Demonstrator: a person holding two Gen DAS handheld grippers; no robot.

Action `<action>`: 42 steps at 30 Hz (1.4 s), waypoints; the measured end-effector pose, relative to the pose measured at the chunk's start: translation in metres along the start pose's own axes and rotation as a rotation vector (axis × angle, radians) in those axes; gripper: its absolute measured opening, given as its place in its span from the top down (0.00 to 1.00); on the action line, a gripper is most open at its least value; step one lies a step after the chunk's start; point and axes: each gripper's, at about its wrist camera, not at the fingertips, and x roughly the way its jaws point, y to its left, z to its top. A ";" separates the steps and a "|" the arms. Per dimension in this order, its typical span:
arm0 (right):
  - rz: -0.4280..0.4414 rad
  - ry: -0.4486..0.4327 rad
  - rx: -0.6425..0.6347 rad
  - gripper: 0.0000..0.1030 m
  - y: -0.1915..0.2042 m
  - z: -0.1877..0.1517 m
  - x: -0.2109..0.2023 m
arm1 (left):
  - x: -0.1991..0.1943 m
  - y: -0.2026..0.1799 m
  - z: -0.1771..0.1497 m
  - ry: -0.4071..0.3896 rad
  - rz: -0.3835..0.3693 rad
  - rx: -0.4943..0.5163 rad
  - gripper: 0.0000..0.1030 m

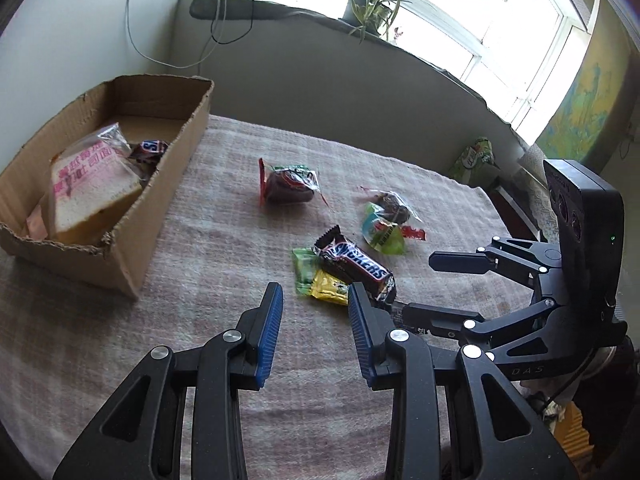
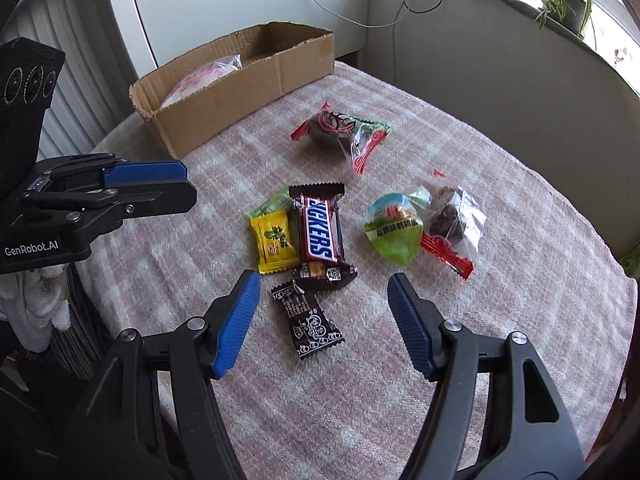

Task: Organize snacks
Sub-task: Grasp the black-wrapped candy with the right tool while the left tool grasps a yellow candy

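A cardboard box at the table's far left holds a wrapped sandwich and a small Snickers. Loose snacks lie mid-table: a Snickers bar, a yellow candy, a green packet under it, a dark brown candy, a red-green wrapped cake, a green egg pack and a clear-wrapped ball. My left gripper is open and empty, just short of the Snickers bar. My right gripper is open and empty over the dark candy.
The table wears a pink checked cloth; its edge curves off at the right. A grey ledge with a potted plant and cables runs behind. A green bag sits beyond the far edge.
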 end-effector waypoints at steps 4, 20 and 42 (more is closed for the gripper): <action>0.038 0.023 -0.019 0.52 0.000 -0.006 0.009 | 0.014 -0.012 -0.006 0.047 -0.020 0.002 0.69; 0.071 0.024 -0.040 0.69 -0.003 -0.011 0.026 | 0.057 -0.032 0.005 0.120 0.041 0.033 0.69; 0.011 0.021 0.020 0.75 -0.041 -0.022 0.018 | 0.097 -0.066 0.017 0.120 0.214 0.260 0.71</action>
